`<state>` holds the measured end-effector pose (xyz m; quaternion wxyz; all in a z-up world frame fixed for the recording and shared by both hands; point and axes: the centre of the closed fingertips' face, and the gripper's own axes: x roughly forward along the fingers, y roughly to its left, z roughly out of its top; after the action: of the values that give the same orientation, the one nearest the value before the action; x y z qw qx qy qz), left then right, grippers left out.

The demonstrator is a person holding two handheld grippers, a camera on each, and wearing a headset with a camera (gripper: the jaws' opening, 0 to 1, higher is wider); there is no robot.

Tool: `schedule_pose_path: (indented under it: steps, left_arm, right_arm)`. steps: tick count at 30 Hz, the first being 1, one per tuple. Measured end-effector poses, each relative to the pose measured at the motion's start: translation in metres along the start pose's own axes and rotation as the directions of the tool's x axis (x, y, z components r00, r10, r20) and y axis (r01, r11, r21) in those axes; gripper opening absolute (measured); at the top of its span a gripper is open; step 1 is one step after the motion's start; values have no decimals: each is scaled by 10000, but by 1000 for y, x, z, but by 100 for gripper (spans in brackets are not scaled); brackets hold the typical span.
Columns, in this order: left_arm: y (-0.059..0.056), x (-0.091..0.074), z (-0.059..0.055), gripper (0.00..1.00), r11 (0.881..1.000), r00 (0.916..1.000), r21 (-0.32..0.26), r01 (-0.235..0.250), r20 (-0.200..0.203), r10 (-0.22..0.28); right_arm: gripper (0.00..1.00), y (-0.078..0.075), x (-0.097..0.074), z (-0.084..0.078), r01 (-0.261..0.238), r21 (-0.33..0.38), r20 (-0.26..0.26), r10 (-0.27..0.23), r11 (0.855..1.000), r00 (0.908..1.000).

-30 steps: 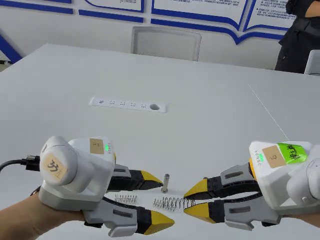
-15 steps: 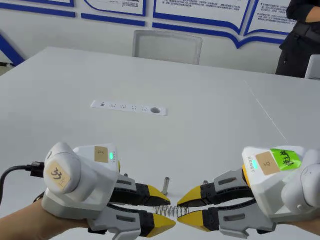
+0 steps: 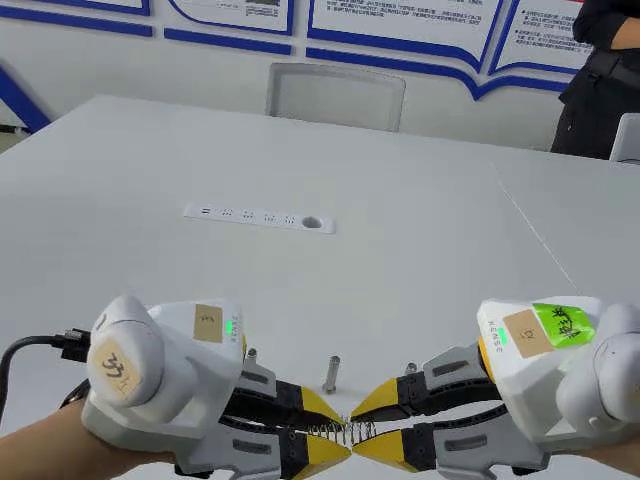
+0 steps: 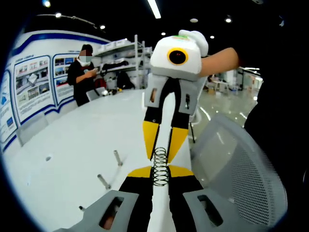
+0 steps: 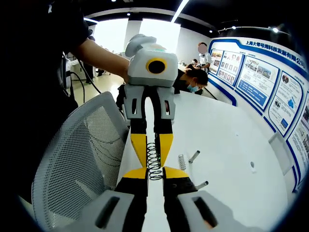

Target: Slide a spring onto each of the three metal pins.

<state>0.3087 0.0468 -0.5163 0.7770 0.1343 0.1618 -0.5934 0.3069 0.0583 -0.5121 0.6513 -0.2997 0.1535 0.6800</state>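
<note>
Scene: at a white desk (image 3: 400,240), two hand-held grippers meet tip to tip over one spring (image 3: 346,429).
Landmark: the middle pin (image 3: 331,372) stands upright and bare; a second pin (image 3: 251,354) stands to its left and a third pin (image 3: 410,368) to its right, both bare as well.
Spring: held level between the two grippers, on the person's side of the middle pin, close to it but not touching.
Left gripper (image 4: 160,172): jaws pinched onto one end of the spring.
Right gripper (image 5: 154,174): jaws pinched onto the opposite end, facing the left gripper head-on.
Spare spring (image 5: 182,161): lies flat on the desk just beside one of the pins; which one cannot be told.
Step in hand: apparently readying the spring for its pin, none of the three being fitted so far.
Doing it well: probably leave one gripper holding near an end and free the other end, turn the coil upright, line its open mouth squarely over the middle pin's tip, then lower straight down.
Risk: a hard squeeze may flatten the coils, and a tilted approach may snag on the pin's tip or let the spring flick away.
</note>
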Motion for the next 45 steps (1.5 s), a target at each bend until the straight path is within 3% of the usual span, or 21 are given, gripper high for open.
schedule_pose_path:
  steps: [11,22,27,32,40,43,45]
  left_arm:
    - [4,-4,6,10,9999,9999,159,-66,143,64]
    - [2,-6,7,10,9996,9997,275,19,238,-26]
    - [3,-5,6,10,9994,9998,353,-19,192,12]
    - [6,-2,5,10,9990,10000,450,-76,57,74]
    - [9,-4,8,10,9992,9997,370,-170,204,163]
    - [9,-2,9,10,9992,9995,365,-182,252,172]
    - [10,0,10,10,9990,9995,394,-218,232,209]
  right_arm:
    - [16,-9,-1,1,-35,621,347,14,9981,9994]
    - [11,-4,-3,6,-480,1332,783,378,9899,9962]
    - [11,-6,-11,22,-616,1511,1449,396,9866,9887]
    - [11,-7,-10,26,-608,1299,1348,431,9897,9899]
    - [11,-11,-11,39,-692,1545,1807,406,9856,9827]
    - [11,-12,-10,50,-803,1681,2236,413,9825,9738]
    - [11,-13,-8,52,-764,1571,2198,405,9846,9747]
